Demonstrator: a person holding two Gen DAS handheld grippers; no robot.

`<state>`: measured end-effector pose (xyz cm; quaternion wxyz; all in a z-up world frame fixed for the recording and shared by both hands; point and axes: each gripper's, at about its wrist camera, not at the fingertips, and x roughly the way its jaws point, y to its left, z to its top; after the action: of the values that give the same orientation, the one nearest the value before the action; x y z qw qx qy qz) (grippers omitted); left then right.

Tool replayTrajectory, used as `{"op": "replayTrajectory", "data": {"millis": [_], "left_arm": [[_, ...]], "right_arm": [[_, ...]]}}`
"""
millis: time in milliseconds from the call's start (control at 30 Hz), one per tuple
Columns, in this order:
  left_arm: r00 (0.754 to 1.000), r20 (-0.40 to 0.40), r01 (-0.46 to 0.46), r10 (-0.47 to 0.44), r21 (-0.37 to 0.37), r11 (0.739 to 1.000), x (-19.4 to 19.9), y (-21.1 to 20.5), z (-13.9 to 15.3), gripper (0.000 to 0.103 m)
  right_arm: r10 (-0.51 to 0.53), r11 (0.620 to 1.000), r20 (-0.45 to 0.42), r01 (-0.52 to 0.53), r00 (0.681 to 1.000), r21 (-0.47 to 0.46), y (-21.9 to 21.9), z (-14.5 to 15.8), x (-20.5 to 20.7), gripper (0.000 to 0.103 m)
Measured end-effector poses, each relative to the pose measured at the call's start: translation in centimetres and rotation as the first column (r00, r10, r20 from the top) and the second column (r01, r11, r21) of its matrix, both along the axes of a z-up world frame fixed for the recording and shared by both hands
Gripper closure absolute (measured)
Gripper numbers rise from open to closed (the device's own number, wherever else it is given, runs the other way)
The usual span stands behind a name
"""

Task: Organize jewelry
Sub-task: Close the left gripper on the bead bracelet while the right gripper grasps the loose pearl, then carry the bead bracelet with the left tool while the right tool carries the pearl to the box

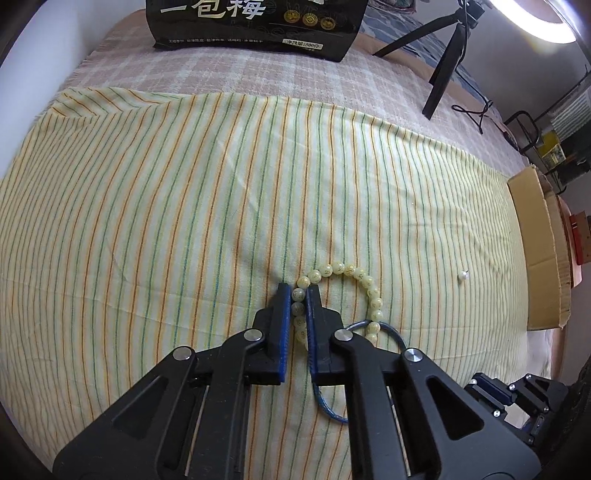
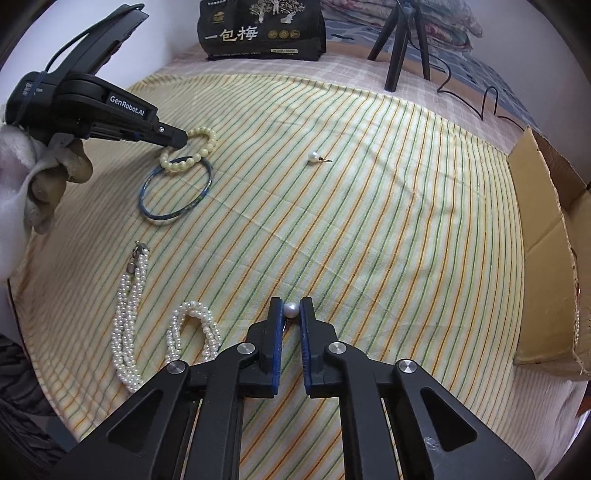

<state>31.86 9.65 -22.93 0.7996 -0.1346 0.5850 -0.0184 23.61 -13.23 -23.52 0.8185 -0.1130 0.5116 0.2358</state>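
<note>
Blue-padded fingers (image 1: 282, 325) of the left gripper (image 1: 298, 299) pinch one side of a pale yellow bead bracelet (image 1: 338, 268), several beads caught in the narrow gap between the pads while the rest of the loop curves away to the right on a striped yellow cloth (image 1: 166, 203). A blue bangle (image 1: 395, 334) lies under the bracelet's near side, partly hidden by the gripper's right finger. In the right wrist view, the right gripper (image 2: 291, 308) closes its pads on a single pearl earring (image 2: 291, 309) close to the cloth, the pearl seated between the fingertips. A second pearl earring (image 2: 314, 157), its post pointing right, rests alone farther up the cloth, well apart from both grippers. To the left of the right gripper lie a long multi-strand pearl necklace (image 2: 127, 317) and, just beside it, a shorter looped pearl strand (image 2: 192, 328). The same view shows a gloved hand (image 2: 48, 177) holding the left gripper at the upper left, its tips down on the bead bracelet. A cardboard box (image 2: 546, 236) stands open at the cloth's right edge; a black snack bag (image 2: 258, 33) and a black tripod (image 2: 402, 40) sit on the checked blanket (image 1: 221, 81) beyond.
</note>
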Motion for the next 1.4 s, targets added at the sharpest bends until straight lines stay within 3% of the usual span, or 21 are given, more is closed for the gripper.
{"op": "replayTrajectory", "data": {"millis": [800,1167,1400], "left_arm": [[0.985,0.170,0.029,-0.016,-0.070,0.997,-2.1,-0.9,7.7,0.097],[0.972,0.228,0.091,-0.062,-0.120,0.989,-2.7,-4.6,10.5,0.097],[0.955,0.269,0.160,-0.128,-0.100,0.982,-3.2,-8.3,12.0,0.097]], "right_arm": [[-0.075,0.991,0.070,0.066,0.995,0.118,-3.0,4.3,0.1,0.096],[-0.117,0.982,0.108,0.099,0.987,0.158,-5.4,6.5,0.2,0.096],[-0.175,0.972,0.130,0.150,0.976,0.182,-8.3,7.7,0.4,0.096]]}}
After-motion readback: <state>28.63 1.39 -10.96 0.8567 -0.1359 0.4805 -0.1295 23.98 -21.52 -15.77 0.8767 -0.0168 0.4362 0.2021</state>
